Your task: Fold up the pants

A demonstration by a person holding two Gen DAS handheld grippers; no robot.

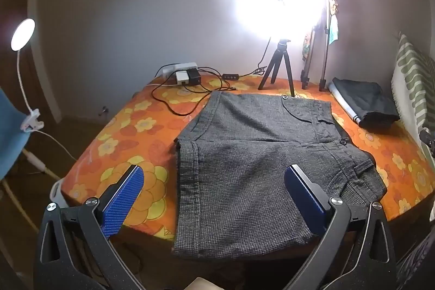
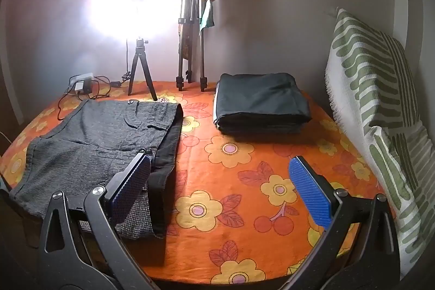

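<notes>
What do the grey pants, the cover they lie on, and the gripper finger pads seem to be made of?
Grey pants: woven cloth, matte, with a fine check weave; likely cotton or wool blend.
Orange floral cover: thin printed fabric, matte, lightly wrinkled.
Pads on the left gripper and right gripper fingers: blue ribbed texture, probably rubber or plastic.

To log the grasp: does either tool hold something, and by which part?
Nothing is held. Left tool and right tool are open above the grey pants.
</notes>
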